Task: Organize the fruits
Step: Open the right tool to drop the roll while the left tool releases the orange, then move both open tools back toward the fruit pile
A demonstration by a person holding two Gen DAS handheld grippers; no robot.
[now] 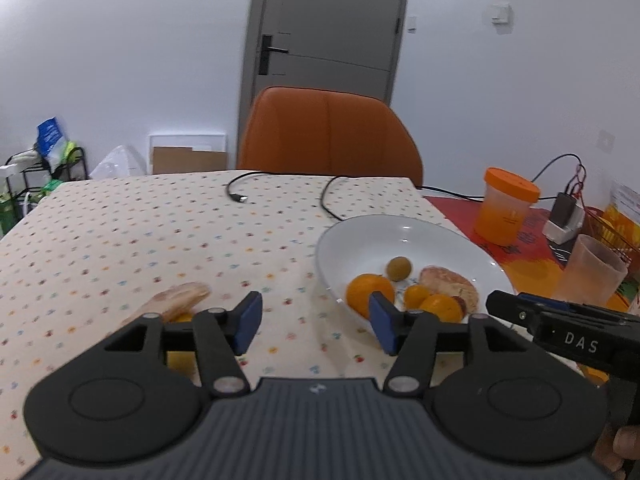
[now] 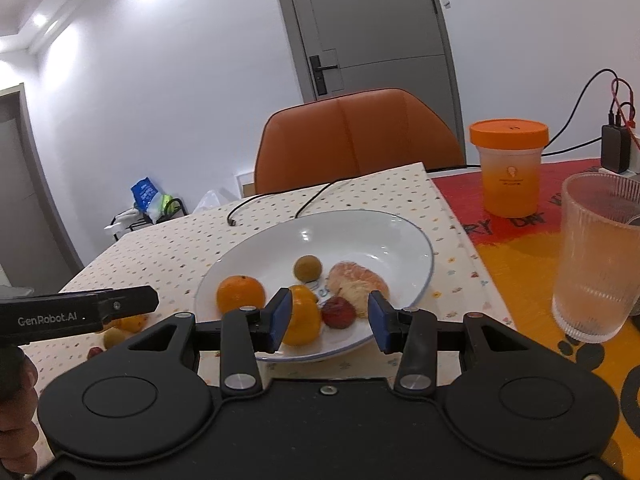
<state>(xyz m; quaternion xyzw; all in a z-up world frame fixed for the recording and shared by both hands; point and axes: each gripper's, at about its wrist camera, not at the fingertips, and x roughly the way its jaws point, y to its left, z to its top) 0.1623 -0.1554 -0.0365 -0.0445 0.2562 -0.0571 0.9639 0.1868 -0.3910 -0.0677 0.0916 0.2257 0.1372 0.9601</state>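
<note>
On the left, the left tongs (image 1: 316, 322) hang released over the dotted cloth of the counter (image 1: 120, 240), the blue pads spread wide with nothing between them, aimed level toward the far edge and the orange chair (image 1: 328, 136). Just beyond the left finger a peeled citrus piece (image 1: 182, 300) lies on the cloth, with something yellow half hidden under the linkage; what it is cannot be told. In the right wrist view, a few small fruits (image 2: 116, 332) sit on the cloth beneath the left tool's body, partly covered.

Further right stands the white plate (image 1: 360, 236), near the counter's right side. It holds an orange (image 2: 241, 294), a small greenish-brown round fruit (image 2: 307, 268), a peeled citrus half (image 2: 356, 282), a yellow-orange fruit (image 2: 302, 320) and a small red fruit (image 2: 339, 312).

The right tongs (image 2: 328, 322) hover low at the plate's near rim, released as well, the pads standing apart on either side of the yellow-orange and red fruits without touching them. A hand (image 2: 16, 412) shows at the lower left edge of that view.

To the right of the plate are an orange-lidded cup (image 2: 509, 168) and a ribbed glass (image 2: 596, 256).
</note>
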